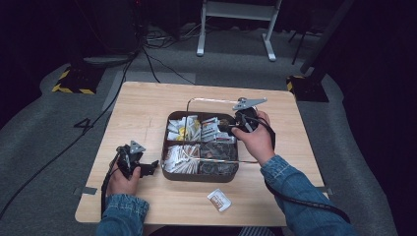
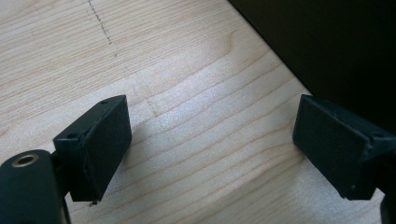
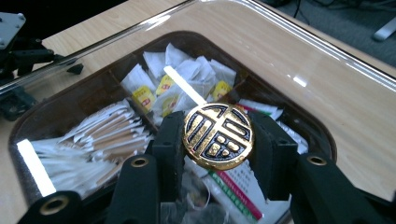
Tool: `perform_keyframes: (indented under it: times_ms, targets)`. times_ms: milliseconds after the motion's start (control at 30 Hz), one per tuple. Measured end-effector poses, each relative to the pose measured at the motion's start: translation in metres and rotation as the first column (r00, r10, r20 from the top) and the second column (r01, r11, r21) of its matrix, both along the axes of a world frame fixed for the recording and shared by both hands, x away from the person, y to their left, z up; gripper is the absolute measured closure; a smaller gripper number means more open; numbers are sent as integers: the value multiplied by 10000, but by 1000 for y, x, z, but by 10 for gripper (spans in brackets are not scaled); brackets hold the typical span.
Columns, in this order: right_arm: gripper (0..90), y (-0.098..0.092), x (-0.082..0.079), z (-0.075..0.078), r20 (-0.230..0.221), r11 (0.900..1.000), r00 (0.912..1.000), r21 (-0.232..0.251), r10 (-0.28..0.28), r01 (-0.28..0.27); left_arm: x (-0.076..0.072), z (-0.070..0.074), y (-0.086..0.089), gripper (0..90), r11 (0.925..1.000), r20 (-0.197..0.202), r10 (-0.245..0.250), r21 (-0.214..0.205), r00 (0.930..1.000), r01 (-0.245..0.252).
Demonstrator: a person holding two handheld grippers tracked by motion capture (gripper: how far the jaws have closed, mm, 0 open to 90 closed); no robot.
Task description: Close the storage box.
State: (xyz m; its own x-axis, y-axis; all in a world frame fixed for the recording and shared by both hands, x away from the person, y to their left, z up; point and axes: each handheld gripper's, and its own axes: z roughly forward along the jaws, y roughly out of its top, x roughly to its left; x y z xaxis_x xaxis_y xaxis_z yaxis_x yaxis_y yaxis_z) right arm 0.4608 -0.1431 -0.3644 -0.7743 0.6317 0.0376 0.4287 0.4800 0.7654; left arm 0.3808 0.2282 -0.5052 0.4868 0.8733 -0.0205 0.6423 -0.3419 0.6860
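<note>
**Clear lid lifted by its gold knob over the sachet box**

The wooden table (image 1: 142, 105) spans the middle of the high view. At its centre sits a dark brown divided box (image 1: 200, 176), its compartments packed with tea bags and paper sachets (image 3: 109, 128). A clear lid (image 1: 211, 101) hovers tilted over the box, its far edge toward the upper middle of the frame. One loose sachet (image 1: 219, 199) lies on the table just below the box.

The right gripper (image 3: 218, 140), centre-right in the high view, is clamped on the lid's round gold knob (image 3: 218, 135), one jaw on each side. The left gripper (image 2: 210, 149), lower left near the box's left wall, stands with jaws wide apart over bare wood, holding nothing.

Judging from this, the lid is being carried by the knob alone. Doing it well likely means keeping the squeeze firm, the lid level, and clearing the box rim fully before moving sideways; the round knob could twist in the pads.
</note>
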Motion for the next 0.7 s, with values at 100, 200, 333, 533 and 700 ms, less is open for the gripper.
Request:
perform_keyframes:
  times_ms: [100,200,333,533,700]
  targets:
    - [585,8,1,-1,238,10000,9997,-11,-80,80,0,0,0,119,10000,-12,-9,1,10000,9]
    - [585,15,4,-2,212,10000,9997,-19,-84,84,0,0,0,119,10000,-12,-8,0,10000,8]
    - [585,24,7,-6,167,9999,9999,-168,-27,30,0,0,0,118,10000,-9,-7,6,10000,7]
    - [585,37,9,-15,-70,9999,10000,-126,61,-62,0,0,0,117,10000,-12,-4,7,10000,4]
    - [585,47,10,-25,-214,9999,9997,-149,75,-79,0,0,0,116,10000,-22,3,9,10000,-3]
